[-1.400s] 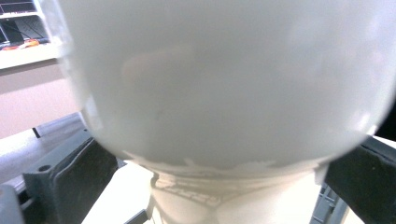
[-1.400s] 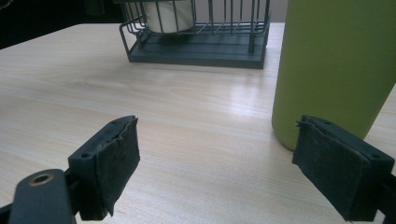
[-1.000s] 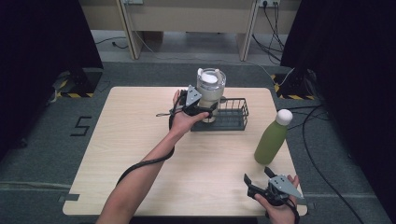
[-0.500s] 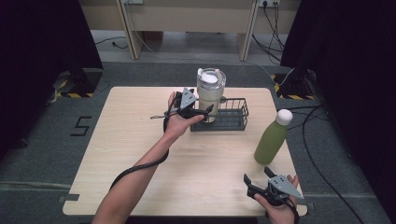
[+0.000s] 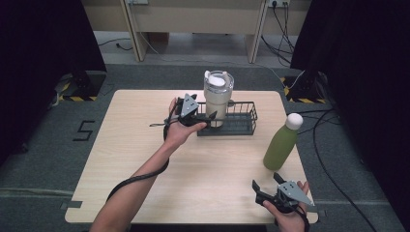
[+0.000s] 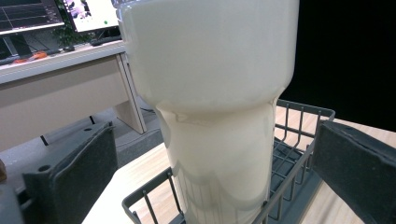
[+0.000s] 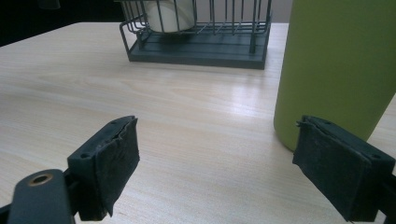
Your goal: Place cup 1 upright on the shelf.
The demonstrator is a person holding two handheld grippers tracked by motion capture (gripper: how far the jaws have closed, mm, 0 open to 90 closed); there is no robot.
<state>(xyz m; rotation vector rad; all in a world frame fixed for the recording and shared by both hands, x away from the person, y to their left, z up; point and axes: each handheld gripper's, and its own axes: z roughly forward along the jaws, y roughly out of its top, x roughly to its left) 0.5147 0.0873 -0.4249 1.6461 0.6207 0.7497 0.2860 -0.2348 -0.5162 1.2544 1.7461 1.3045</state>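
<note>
The left gripper (image 5: 205, 119) has slid left off the cream tumbler (image 5: 218, 96), which stands at the left end of the wire basket (image 5: 241, 126). Its view shows the jaws spread, clear of the cup. The right gripper (image 7: 217, 168) gapes beside the green bottle (image 7: 341, 65).

The left gripper (image 5: 209, 117) has drawn back from the cream tumbler (image 5: 217, 96) toward nine o'clock in the high view: a second ago it sat over the tumbler's lower body at the wire basket (image 5: 241, 126), and now its jaws stand just off the tumbler's nine o'clock side. In the left gripper view the jaws are spread, one at each side of the tumbler (image 6: 212, 116) and both clear of it. The forearm has swung toward nine o'clock with it.
</note>
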